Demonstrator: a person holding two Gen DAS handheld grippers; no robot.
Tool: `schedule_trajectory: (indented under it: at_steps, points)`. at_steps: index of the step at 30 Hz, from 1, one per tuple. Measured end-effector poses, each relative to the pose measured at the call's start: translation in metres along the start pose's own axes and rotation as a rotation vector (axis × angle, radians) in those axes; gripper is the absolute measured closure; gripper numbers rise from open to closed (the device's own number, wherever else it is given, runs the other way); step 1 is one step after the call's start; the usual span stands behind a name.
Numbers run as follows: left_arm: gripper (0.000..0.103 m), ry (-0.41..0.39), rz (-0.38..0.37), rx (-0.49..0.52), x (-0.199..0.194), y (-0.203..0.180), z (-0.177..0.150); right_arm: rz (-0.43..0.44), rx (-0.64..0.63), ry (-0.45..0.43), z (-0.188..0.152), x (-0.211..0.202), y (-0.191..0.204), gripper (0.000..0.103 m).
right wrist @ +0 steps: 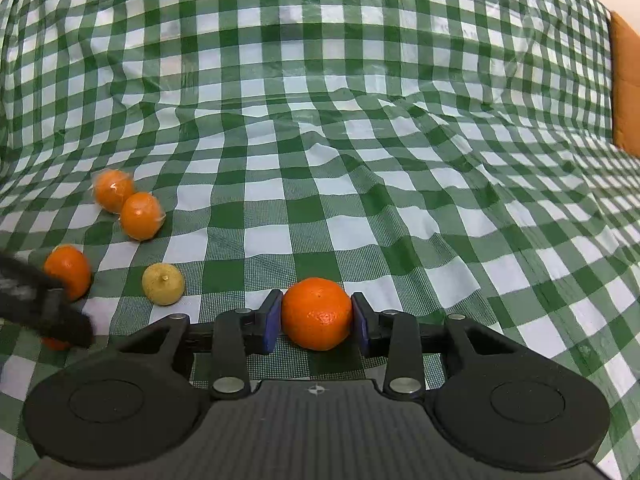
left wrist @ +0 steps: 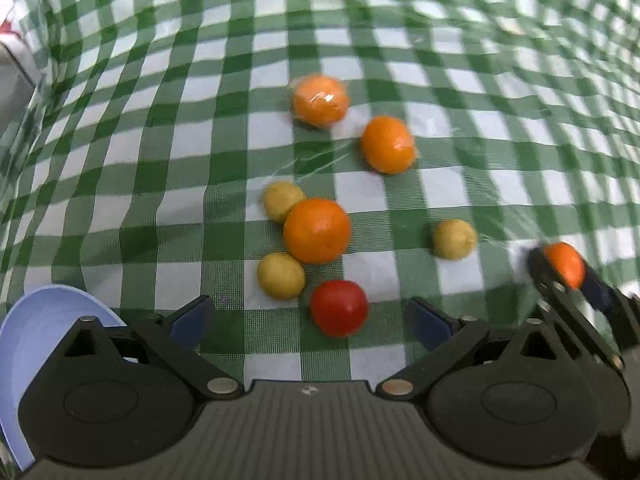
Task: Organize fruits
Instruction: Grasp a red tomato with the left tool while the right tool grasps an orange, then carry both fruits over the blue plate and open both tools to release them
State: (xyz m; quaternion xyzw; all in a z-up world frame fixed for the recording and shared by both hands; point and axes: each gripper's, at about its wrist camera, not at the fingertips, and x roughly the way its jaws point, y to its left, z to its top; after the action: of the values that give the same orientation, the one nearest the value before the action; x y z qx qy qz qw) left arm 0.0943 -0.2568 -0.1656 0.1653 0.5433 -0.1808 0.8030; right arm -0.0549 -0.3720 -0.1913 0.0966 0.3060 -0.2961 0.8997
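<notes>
My right gripper (right wrist: 317,321) is shut on an orange (right wrist: 317,314), its blue pads pressing both sides just above the checked cloth; the left wrist view shows that gripper (left wrist: 564,278) and the orange (left wrist: 565,264) at the right edge. My left gripper (left wrist: 310,318) hangs open over the fruit cluster, with a red tomato (left wrist: 339,308) low between its fingers, untouched. Beyond the tomato lie a bare orange (left wrist: 317,230), two plastic-wrapped oranges (left wrist: 320,100) (left wrist: 388,144) and three small yellow fruits (left wrist: 283,201) (left wrist: 280,276) (left wrist: 455,239).
A light blue bowl (left wrist: 36,332) sits at the lower left, partly behind the left gripper. The green-and-white checked cloth (right wrist: 360,160) is wrinkled and covers the whole surface. An orange panel (right wrist: 624,84) stands at the far right edge.
</notes>
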Motion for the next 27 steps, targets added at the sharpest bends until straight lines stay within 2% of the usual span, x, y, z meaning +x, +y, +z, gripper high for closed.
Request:
schedule_trajectory:
  at_steps: [1,3,5,8,14,17,19,22,27]
  points:
    - [0.016,0.017,-0.005,-0.017,0.005,0.0,0.001,0.001,-0.003,-0.002,0.0,0.0,0.0,0.065]
    - [0.02,0.007,-0.022,-0.063,0.007,0.003,0.002,0.005,0.003,-0.005,0.0,0.0,-0.005,0.065]
    - [0.045,-0.026,-0.03,-0.062,0.003,0.002,0.002,0.005,0.001,-0.007,0.001,0.002,-0.004,0.065]
    - [0.071,-0.03,-0.067,-0.043,-0.003,0.003,0.001,0.0,-0.002,-0.013,-0.002,0.0,-0.002,0.065]
    - [0.071,-0.037,-0.075,-0.017,-0.022,0.014,-0.017,0.006,0.009,-0.008,-0.002,-0.013,0.002,0.065]
    - [0.071,-0.039,-0.121,-0.033,-0.028,0.025,-0.025,-0.008,0.014,-0.004,-0.002,-0.02,0.007,0.065]
    - [0.071,-0.017,-0.178,-0.038,-0.021,0.033,-0.029,-0.017,0.025,0.002,-0.004,-0.023,0.01,0.065]
    - [0.071,-0.017,-0.223,-0.051,-0.014,0.042,-0.033,-0.026,0.03,0.003,-0.008,-0.024,0.013,0.065]
    - [0.071,-0.054,-0.218,-0.021,-0.015,0.041,-0.032,-0.02,0.023,-0.009,-0.01,-0.022,0.015,0.065]
